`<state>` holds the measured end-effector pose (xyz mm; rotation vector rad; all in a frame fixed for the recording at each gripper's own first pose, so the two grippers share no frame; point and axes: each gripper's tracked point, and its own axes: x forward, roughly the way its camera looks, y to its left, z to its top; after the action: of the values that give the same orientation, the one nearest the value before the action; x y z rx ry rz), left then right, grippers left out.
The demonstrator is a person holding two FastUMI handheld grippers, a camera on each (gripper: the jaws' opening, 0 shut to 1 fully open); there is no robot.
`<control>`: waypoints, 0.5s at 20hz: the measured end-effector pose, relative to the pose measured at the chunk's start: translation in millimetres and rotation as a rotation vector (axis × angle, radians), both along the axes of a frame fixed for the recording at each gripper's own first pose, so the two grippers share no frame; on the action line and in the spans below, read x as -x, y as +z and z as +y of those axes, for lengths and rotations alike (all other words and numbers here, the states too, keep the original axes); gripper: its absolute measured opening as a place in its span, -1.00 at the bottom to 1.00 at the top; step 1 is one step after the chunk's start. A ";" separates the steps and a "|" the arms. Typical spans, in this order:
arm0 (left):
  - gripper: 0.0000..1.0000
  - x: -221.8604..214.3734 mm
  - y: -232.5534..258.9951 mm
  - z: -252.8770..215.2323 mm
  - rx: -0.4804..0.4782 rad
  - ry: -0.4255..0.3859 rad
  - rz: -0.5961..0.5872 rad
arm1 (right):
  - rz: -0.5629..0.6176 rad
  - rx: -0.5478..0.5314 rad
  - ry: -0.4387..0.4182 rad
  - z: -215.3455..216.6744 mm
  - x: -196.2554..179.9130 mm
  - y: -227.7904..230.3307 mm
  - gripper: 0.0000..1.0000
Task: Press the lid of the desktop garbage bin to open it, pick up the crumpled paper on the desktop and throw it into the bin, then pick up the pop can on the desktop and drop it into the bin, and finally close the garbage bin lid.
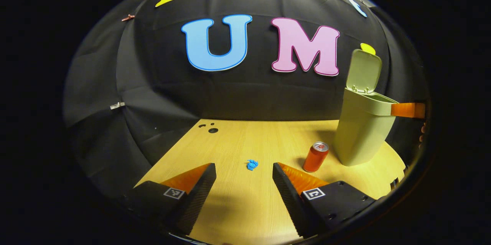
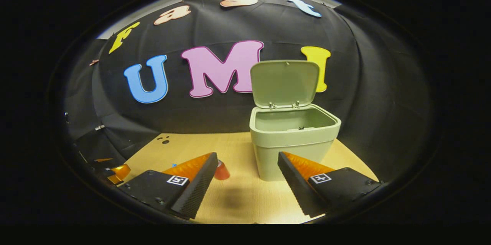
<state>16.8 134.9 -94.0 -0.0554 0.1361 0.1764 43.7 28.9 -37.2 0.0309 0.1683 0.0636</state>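
The pale green bin (image 2: 293, 141) stands on the wooden table with its lid (image 2: 284, 84) swung up and the inside bare. My right gripper (image 2: 247, 155) hangs open just in front of it, holding nothing. In the left gripper view the bin (image 1: 362, 130) is at the right, one of the right gripper's fingers (image 1: 408, 110) level with its rim. A small blue crumpled paper (image 1: 252, 165) lies just ahead of my open left gripper (image 1: 244, 167). The red pop can (image 1: 315, 157) stands upright beside the bin, partly hidden behind a finger in the right gripper view (image 2: 221, 171).
The wooden table (image 1: 238, 137) has a few dark holes (image 1: 213, 130) near its back left corner. Black cloth walls close off the back and sides. The table's right edge runs close behind the bin.
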 end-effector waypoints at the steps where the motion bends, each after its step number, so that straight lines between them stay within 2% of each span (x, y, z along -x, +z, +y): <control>1: 0.91 -9.3 -3.5 2.4 0.004 0.005 0.008 | 0.012 -0.002 0.005 0.1 -1.1 -3.2 0.97; 10: 0.92 -99.7 -56.6 17.2 0.056 0.025 0.130 | 0.076 0.037 0.003 -20.3 -5.6 -22.3 0.98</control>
<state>116.5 152.1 -150.6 -0.1019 0.2699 0.2015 49.2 8.7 -59.5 -0.0034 0.2459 0.0627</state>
